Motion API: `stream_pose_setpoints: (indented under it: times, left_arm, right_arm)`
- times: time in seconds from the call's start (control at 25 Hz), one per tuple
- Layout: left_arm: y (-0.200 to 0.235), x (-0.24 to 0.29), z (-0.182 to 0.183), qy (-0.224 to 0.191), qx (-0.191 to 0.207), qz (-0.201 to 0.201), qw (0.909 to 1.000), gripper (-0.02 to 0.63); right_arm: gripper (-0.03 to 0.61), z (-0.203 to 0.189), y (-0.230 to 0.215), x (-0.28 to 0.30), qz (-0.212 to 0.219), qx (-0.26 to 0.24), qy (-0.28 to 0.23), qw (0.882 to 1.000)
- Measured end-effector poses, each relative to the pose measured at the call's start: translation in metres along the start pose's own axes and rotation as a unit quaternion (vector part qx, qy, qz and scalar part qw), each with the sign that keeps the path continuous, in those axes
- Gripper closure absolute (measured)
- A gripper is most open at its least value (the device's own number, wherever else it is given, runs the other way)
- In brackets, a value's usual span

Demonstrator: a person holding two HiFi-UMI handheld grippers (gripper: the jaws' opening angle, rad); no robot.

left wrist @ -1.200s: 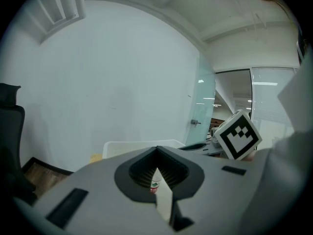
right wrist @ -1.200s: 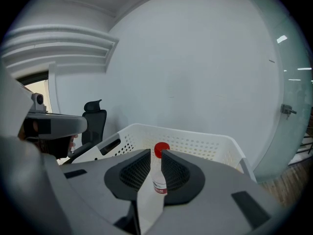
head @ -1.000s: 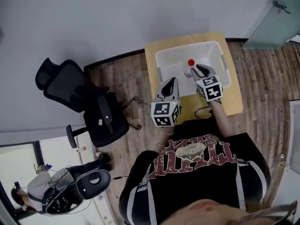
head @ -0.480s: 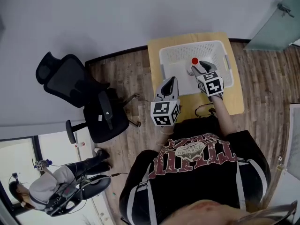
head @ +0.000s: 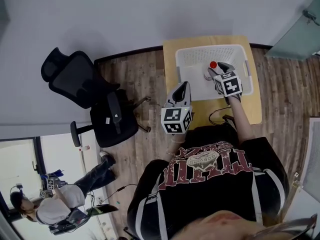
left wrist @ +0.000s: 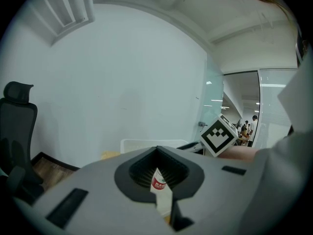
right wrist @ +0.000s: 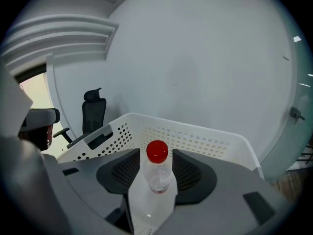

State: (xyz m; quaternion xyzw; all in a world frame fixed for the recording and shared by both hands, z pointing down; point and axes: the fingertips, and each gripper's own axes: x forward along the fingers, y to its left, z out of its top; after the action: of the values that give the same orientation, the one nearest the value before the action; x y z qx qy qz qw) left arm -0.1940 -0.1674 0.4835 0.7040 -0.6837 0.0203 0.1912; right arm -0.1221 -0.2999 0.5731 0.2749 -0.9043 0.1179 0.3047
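Note:
A clear bottle with a red cap (right wrist: 157,168) stands upright between the jaws of my right gripper (right wrist: 157,180). The jaws stand open, with gaps to either side of the bottle's neck. In the head view this right gripper (head: 220,72) is over the white perforated basket (head: 185,59), with the red cap (head: 213,64) at its tip. My left gripper (left wrist: 159,195) is shut on a second bottle with a red and white label (left wrist: 158,186). It hovers at the wooden table's near-left edge (head: 179,92), outside the basket.
The basket rests on a small wooden table (head: 255,104) against a pale wall. A black office chair (head: 85,99) stands to the left on the wood floor. A glass door (head: 300,39) is at the right. Another person (head: 55,204) is at the lower left.
My right gripper's jaws have spread apart round the red-capped bottle, and the gripper has shifted right over the basket. The left gripper has barely moved.

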Motion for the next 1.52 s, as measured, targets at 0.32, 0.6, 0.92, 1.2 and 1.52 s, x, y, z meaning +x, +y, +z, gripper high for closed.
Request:
stream_pose_setpoints:
  times: [0.32,0.6,0.92,1.2,1.52]
  left_arm:
    - [0.008,-0.005,-0.003,0.0,-0.006,0.011,0.9999,0.566]
    - [0.017,-0.011,-0.008,0.003,-0.011,0.025,0.9996,0.566]
    - [0.024,-0.012,-0.011,0.008,-0.019,0.03,0.9993,0.566]
    - [0.02,-0.013,-0.013,0.007,-0.02,0.023,0.9995,0.566]
    - [0.018,-0.016,-0.013,0.007,-0.02,0.019,0.9996,0.566]
  right_arm:
    - [0.371,-0.003,-0.003,0.019,0.007,-0.018,0.021,1.0]
    - [0.365,-0.005,0.001,0.031,0.018,-0.032,0.031,0.999]
    - [0.362,-0.006,0.002,0.042,0.025,-0.037,0.042,0.998]
    - [0.364,-0.007,-0.001,0.041,0.016,-0.032,0.038,0.999]
    - [0.365,-0.005,-0.003,0.038,0.019,-0.025,0.029,0.999]
